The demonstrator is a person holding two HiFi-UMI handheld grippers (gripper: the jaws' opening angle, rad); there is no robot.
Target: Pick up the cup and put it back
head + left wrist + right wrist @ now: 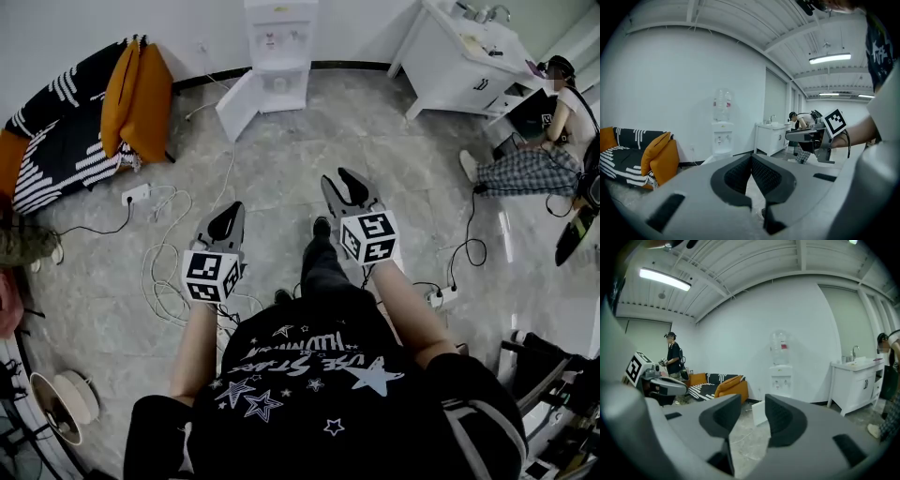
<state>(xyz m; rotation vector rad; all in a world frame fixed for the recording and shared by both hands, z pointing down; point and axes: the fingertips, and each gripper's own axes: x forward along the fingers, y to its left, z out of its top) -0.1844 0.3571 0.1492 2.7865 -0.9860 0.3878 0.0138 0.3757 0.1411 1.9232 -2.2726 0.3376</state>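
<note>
There stood the wearer in the black star-printed T-shirt, both arms out over the grey marbled floor. The left gripper, grey with a black-and-white marker cube, had its 2 jaws pressed together, tips meeting, with nothing between them. The right gripper, just beside it and a touch further forward, had its 2 jaws spread; the gap showed only bare floor, and nothing was pinched. And the cup? No view showed it, so its place could not be told.

At the floor's far edge, against the wall, stood a tall white water dispenser with a white panel standing open at its base. Toward the far left corner lay a black-and-white striped sofa with 2 orange cushions propped on it. At the far right corner stood a white cabinet with a sink, and near it a person in checked trousers sat on the floor. A white power strip lay near the sofa. Loose white cables looped across the floor just left of the left gripper.
</note>
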